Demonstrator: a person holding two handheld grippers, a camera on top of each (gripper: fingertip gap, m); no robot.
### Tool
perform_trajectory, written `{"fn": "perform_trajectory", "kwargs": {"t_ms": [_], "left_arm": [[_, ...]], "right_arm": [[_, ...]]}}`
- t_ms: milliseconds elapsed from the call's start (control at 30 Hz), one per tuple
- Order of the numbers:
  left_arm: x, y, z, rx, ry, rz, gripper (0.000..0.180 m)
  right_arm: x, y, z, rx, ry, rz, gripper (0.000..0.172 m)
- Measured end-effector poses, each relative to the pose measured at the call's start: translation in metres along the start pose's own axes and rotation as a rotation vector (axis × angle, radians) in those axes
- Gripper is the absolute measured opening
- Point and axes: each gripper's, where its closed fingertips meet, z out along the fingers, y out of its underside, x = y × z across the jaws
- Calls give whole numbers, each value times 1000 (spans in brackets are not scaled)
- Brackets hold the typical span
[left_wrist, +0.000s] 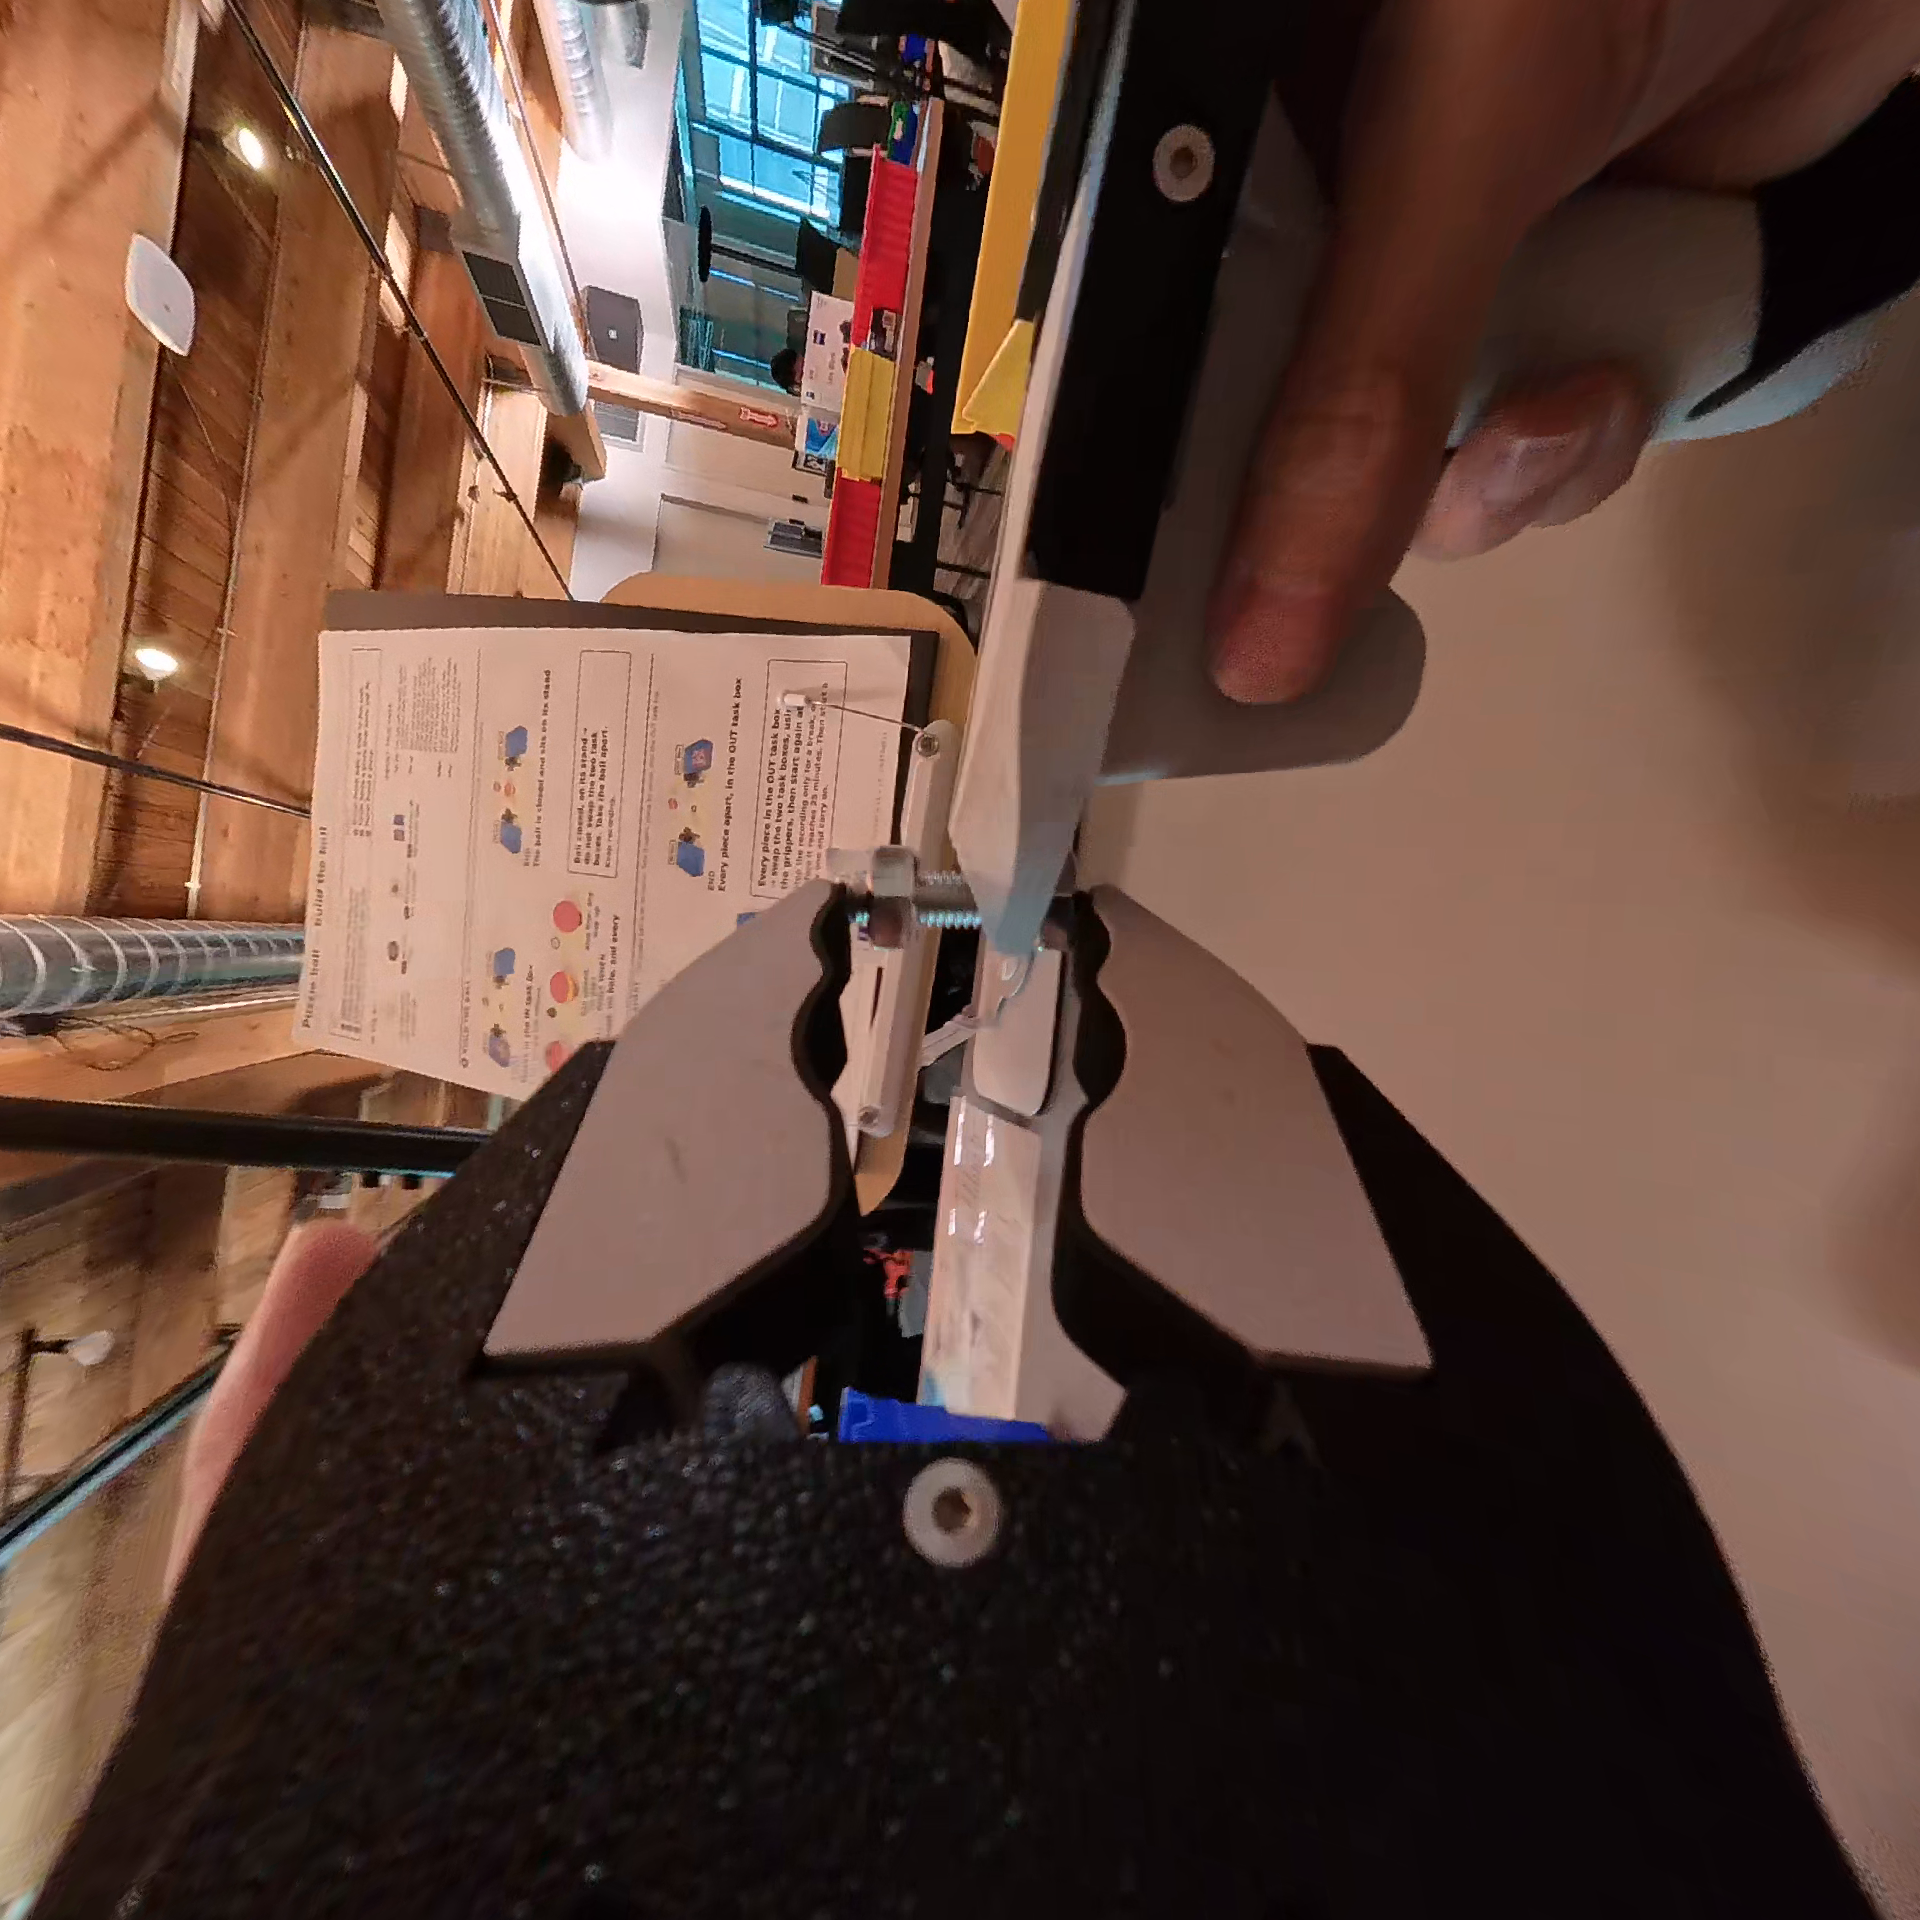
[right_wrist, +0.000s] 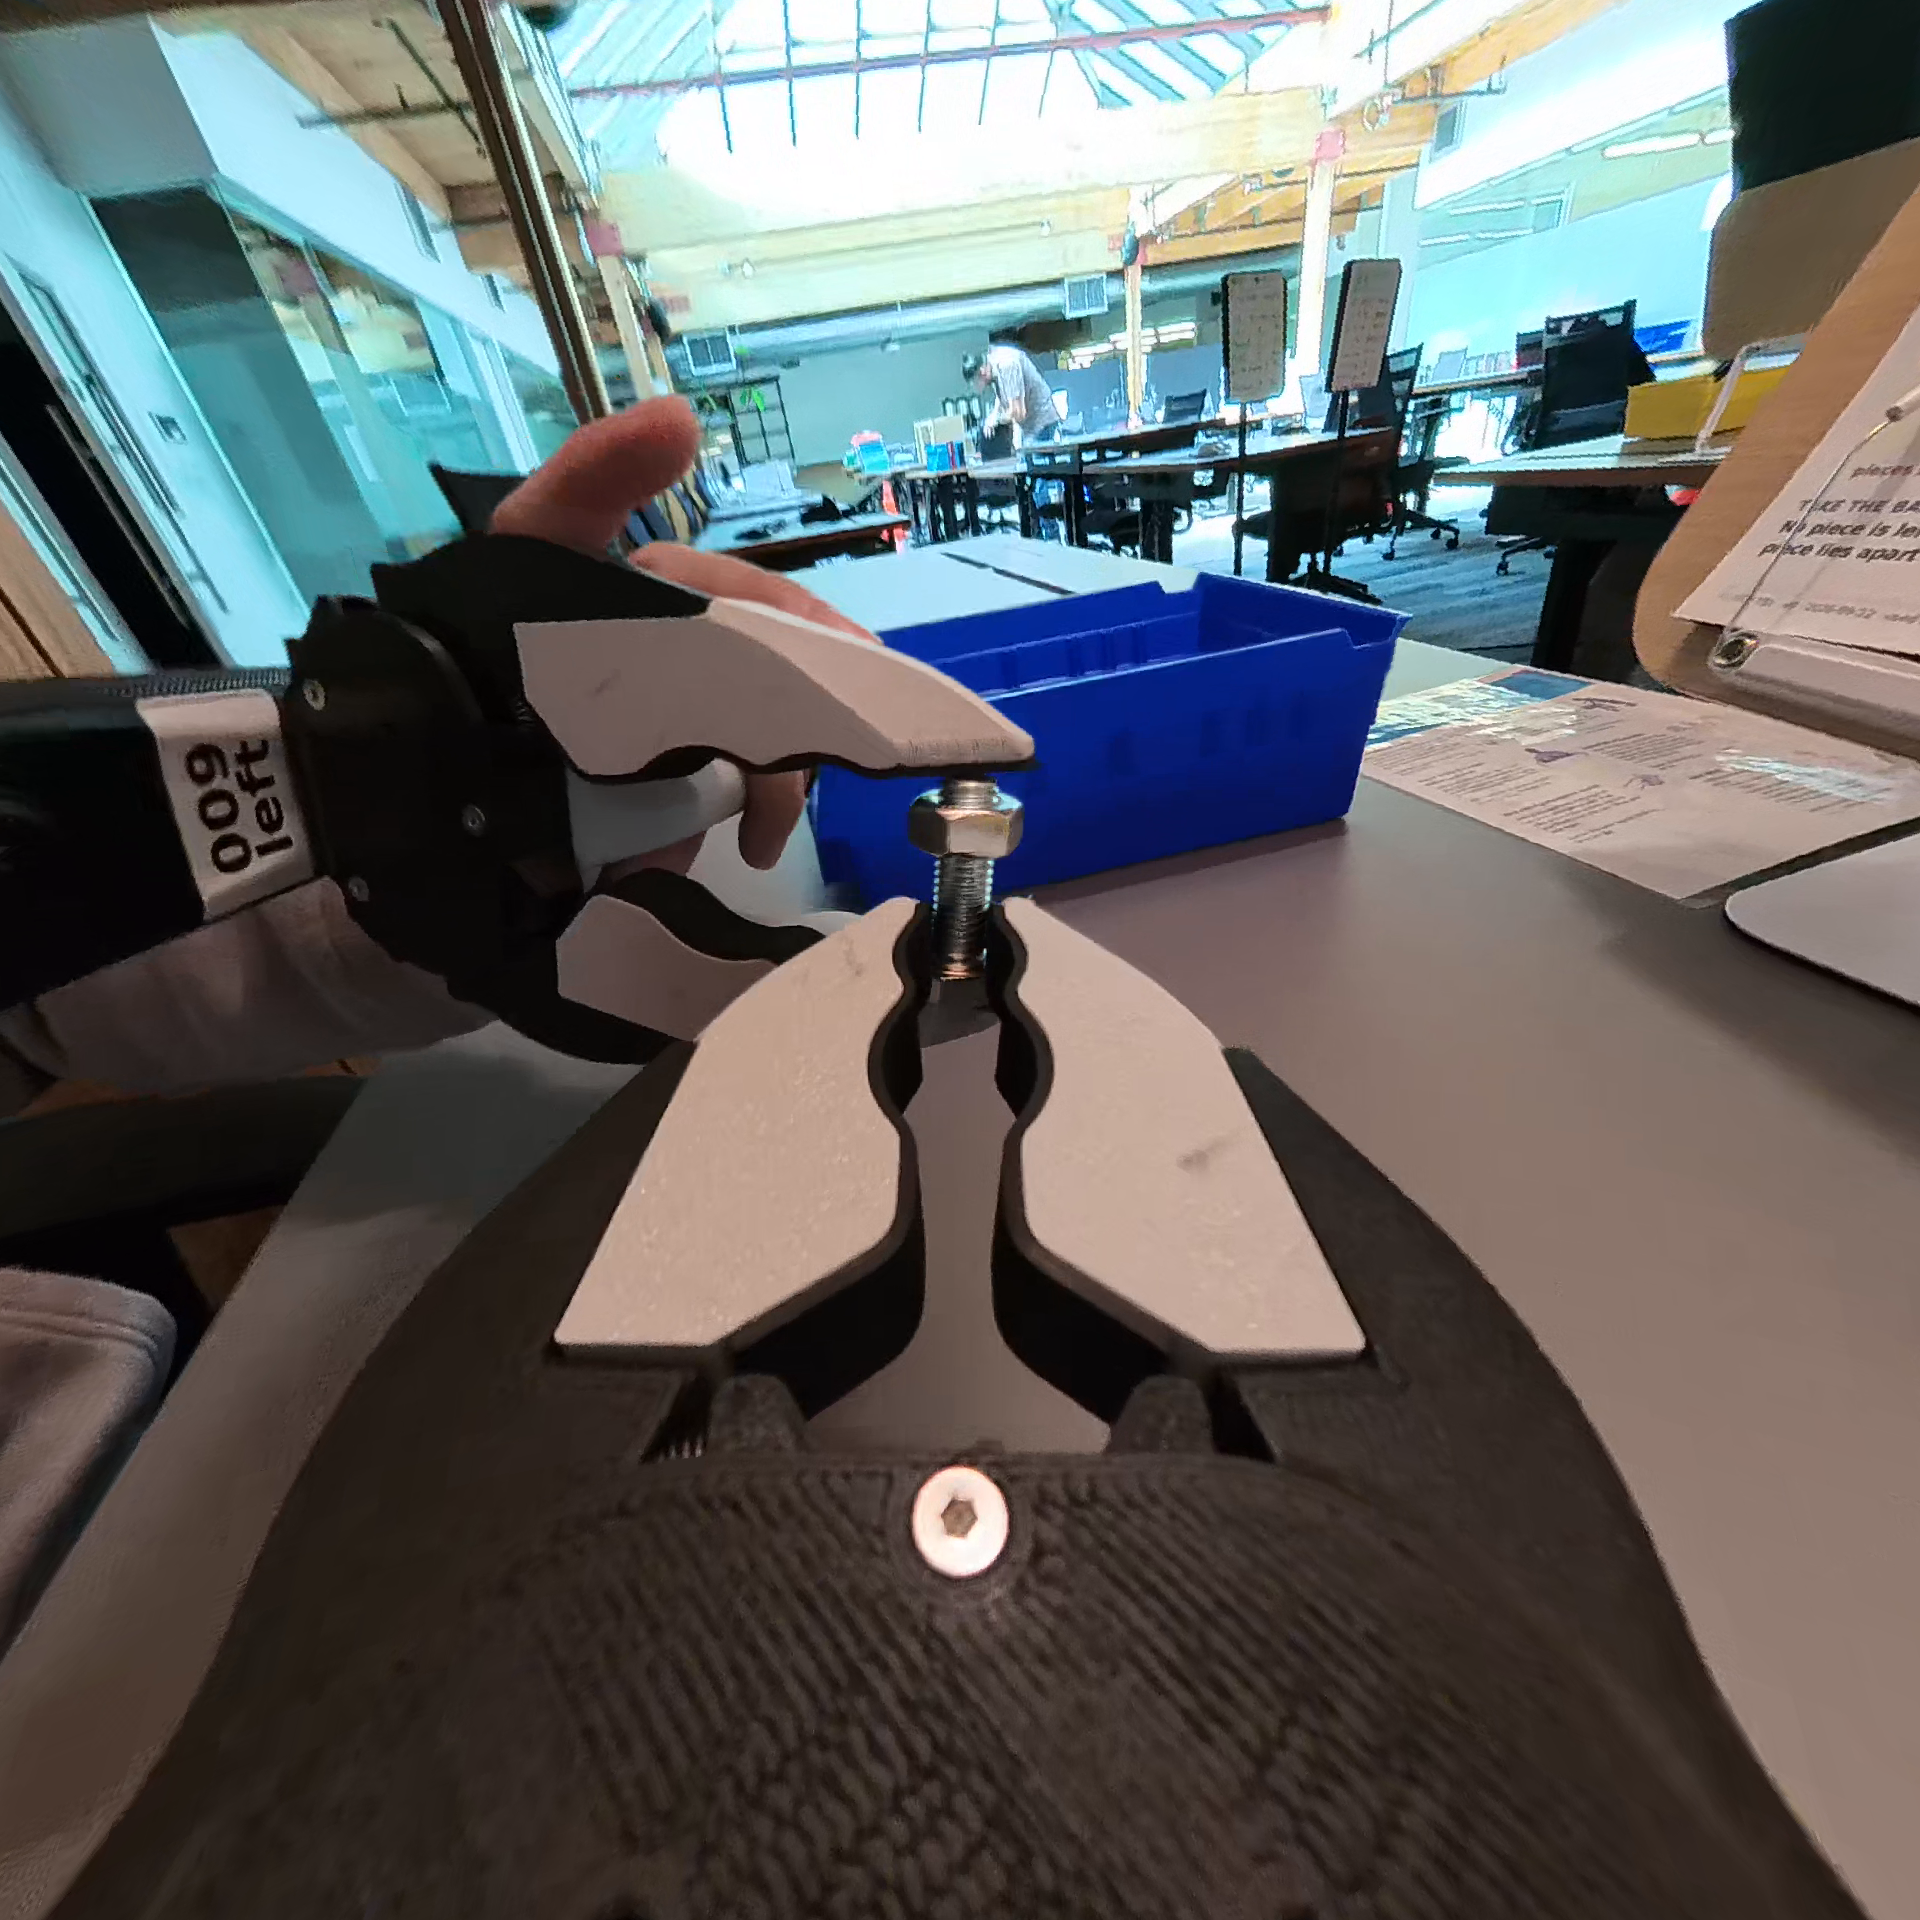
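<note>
A silver bolt (right_wrist: 961, 904) stands upright just above the grey table (right_wrist: 1455, 1091), with a hex nut (right_wrist: 964, 826) threaded near its top. My right gripper (right_wrist: 961, 920) is shut on the threaded shaft below the nut. My left gripper comes in from the left; its upper finger (right_wrist: 831, 707) rests on the bolt's top end, and its lower fingertip is hidden behind my right finger. In the left wrist view the bolt (left_wrist: 940, 914) and its nut (left_wrist: 883, 923) lie across my left gripper (left_wrist: 961, 909), whose two tips press on the bolt's ends. A right gripper finger (left_wrist: 1029, 810) crosses the shaft.
An empty blue bin (right_wrist: 1143, 727) sits on the table just behind the bolt. A clipboard stand with a printed sheet (left_wrist: 623, 831) stands at the right, with a laminated sheet (right_wrist: 1662, 769) lying beside it. A hand (left_wrist: 1403, 364) holds the right gripper. The tips of both grippers are at nearly the same place.
</note>
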Motion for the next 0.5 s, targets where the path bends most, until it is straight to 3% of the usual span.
{"fn": "perform_trajectory", "kwargs": {"t_ms": [67,167,333,400,500], "left_arm": [[-4,0,0,54,-11,-116,45],[-21,2,-4,151,5,-422,58],[-39,-12,-5,439,302,-1059,49],[-42,-11,-1,504,382,-1218,50],[-28,-17,5,561,537,-1305,47]], "right_arm": [[8,-2,-3,5,54,-40,9],[20,-11,-16,67,120,-62,9],[24,-18,-27,164,113,-26,9],[20,-19,-26,186,82,-3,9],[18,-18,-24,186,70,1,9]]}}
